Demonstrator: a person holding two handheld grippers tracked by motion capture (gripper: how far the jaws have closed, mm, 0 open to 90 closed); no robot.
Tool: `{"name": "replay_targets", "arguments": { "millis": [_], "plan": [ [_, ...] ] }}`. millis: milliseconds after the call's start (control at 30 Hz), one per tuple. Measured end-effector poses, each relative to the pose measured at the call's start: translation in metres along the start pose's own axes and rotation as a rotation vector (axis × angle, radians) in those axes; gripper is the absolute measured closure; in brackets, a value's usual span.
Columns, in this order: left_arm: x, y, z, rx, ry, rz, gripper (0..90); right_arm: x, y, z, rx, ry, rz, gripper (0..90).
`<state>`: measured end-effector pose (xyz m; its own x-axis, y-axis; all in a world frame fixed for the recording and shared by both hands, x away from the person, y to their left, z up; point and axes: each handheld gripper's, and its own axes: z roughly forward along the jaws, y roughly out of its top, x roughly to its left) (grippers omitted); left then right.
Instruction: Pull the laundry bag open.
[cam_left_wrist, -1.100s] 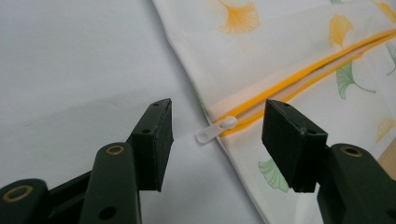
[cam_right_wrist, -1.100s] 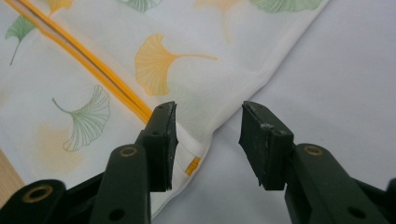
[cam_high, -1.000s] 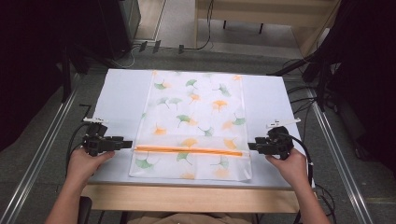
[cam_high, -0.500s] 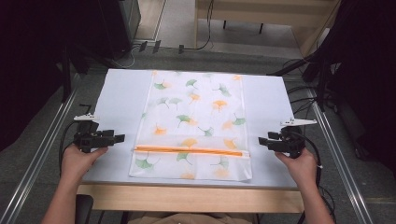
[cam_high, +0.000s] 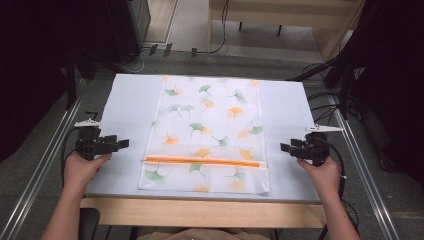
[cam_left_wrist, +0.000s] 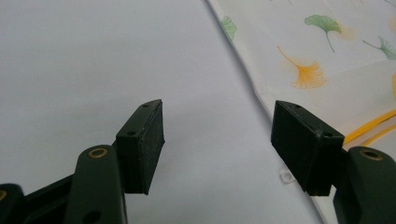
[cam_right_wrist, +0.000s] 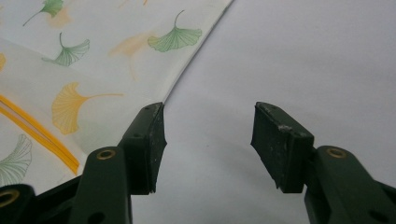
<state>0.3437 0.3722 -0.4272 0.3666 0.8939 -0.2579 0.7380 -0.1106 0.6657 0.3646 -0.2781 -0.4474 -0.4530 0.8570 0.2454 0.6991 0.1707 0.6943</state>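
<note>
Both grippers (cam_high: 124, 143) (cam_high: 285, 147) gape empty; bag (cam_high: 210, 130) (far edge cropped).

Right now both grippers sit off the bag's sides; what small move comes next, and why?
Probably bring both inward to the bag's side edges. The left gripper and right gripper have just been opening, nothing sits between their jaws, and the bag lies flat between them.

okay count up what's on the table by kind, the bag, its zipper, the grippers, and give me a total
Leaf-print bag: 1
Orange zipper: 1, running across the bag near its front end
Hand-held gripper: 2, the left hand-held gripper and the right hand-held gripper, both open, one at each side of the bag
Total: 4
</note>
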Motion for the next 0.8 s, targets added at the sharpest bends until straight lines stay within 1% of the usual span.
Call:
{"name": "replay_targets", "arguments": {
  "millis": [133,333,400,667,800],
  "plan": [
    [-0.0003,0.0001,0.0035,0.004,0.008,-0.002,34.2,0.0009,0.0,0.0019,0.011,-0.001,-0.006,44.9],
    [-0.0001,0.0005,0.0044,0.01,0.012,0.003,34.2,0.0008,-0.0003,0.0027,0.026,-0.001,-0.002,44.5],
    [-0.0001,0.0003,0.0048,0.007,0.016,-0.001,34.2,0.0013,-0.0003,0.0028,0.035,-0.005,0.002,44.5],
    [0.0008,0.0002,0.0062,0.02,0.008,-0.009,34.1,0.0016,-0.0006,0.004,0.043,-0.004,-0.004,44.3],
    [0.0002,0.0001,0.0073,0.027,0.014,-0.006,33.3,0.0014,-0.0006,0.0054,0.05,-0.003,-0.005,44.0]
  ]
}}
